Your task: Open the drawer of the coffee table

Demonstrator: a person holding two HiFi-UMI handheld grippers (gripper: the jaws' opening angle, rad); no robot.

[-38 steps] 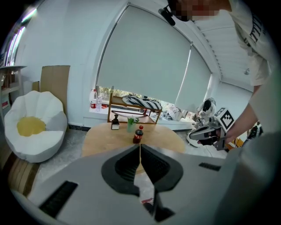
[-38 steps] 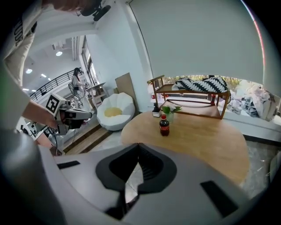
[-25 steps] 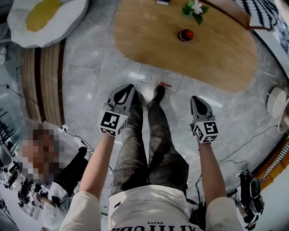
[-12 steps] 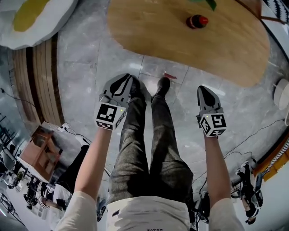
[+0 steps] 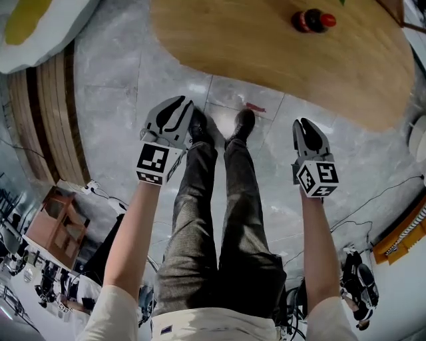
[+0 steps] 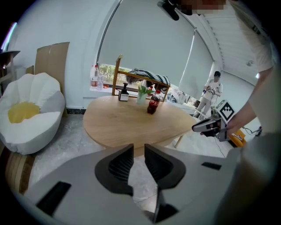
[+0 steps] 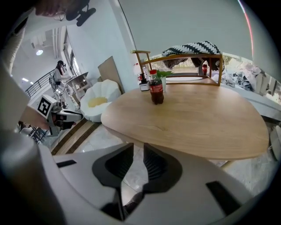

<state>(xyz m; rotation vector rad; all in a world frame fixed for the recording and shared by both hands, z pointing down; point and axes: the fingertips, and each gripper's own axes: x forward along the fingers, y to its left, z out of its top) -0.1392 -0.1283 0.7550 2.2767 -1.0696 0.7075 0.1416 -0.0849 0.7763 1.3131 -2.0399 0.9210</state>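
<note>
The oval wooden coffee table (image 5: 286, 60) fills the top of the head view, a cola bottle (image 5: 311, 20) standing on it. No drawer shows in any view. My left gripper (image 5: 177, 103) hangs over the floor beside the person's left shoe, short of the table's near edge. My right gripper (image 5: 303, 124) is level with it on the right. In the left gripper view the left gripper (image 6: 138, 150) points at the table (image 6: 131, 123); its jaws have just been opening, a narrow gap, nothing between. In the right gripper view the right gripper (image 7: 138, 149) stands the same, facing the tabletop (image 7: 189, 123).
A white flower-shaped cushion (image 5: 33, 30) lies at the far left beside wooden slats (image 5: 50, 113). The person's legs and shoes (image 5: 243, 123) stand between the grippers. Cables (image 5: 379, 200) trail on the floor at right. A wooden chair with a striped throw (image 7: 189, 50) stands behind the table.
Both hands have come down toward the floor. In the head view the table and bottle have slid up and right, and the grippers sit closer to the table's near edge.
</note>
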